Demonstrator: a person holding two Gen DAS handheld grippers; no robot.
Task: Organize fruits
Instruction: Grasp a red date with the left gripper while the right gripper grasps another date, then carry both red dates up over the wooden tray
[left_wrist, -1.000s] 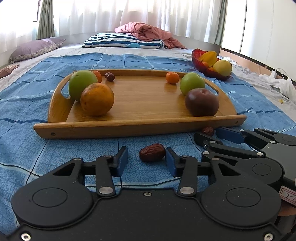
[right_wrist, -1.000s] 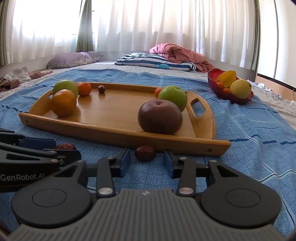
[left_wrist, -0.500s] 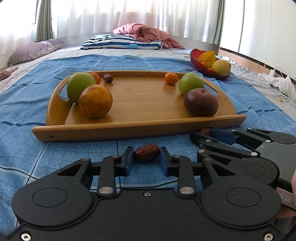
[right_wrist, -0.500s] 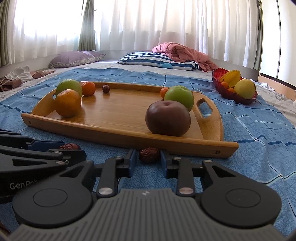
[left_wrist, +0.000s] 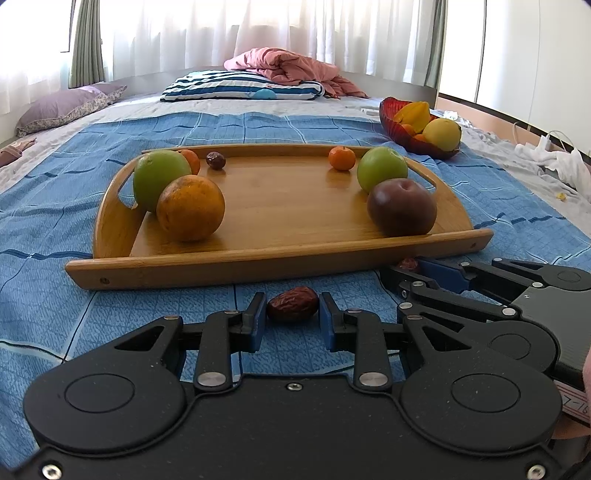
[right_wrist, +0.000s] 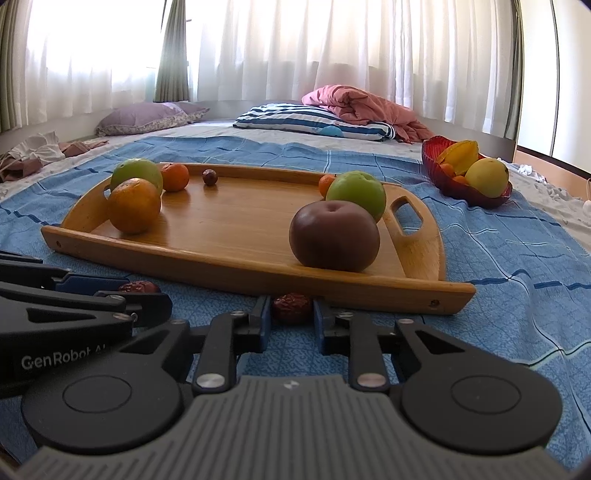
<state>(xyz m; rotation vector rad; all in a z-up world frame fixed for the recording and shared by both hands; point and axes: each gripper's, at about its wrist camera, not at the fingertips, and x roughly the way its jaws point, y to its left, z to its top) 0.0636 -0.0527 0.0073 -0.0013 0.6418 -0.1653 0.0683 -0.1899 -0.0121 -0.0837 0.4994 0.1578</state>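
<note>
In the left wrist view we see a bed under a blue blanket (left_wrist: 332, 133) carrying a wooden tray (left_wrist: 280, 258) of fruit, and the left hand-held gripper (left_wrist: 293, 310) pinches a dried date (left_wrist: 293, 305) lying just before the tray's near rim. In the right wrist view the right hand-held gripper (right_wrist: 291, 312), jaws just closing, presses a second date (right_wrist: 291, 307) against the rim (right_wrist: 332, 291), with open blanket to its right.
</note>
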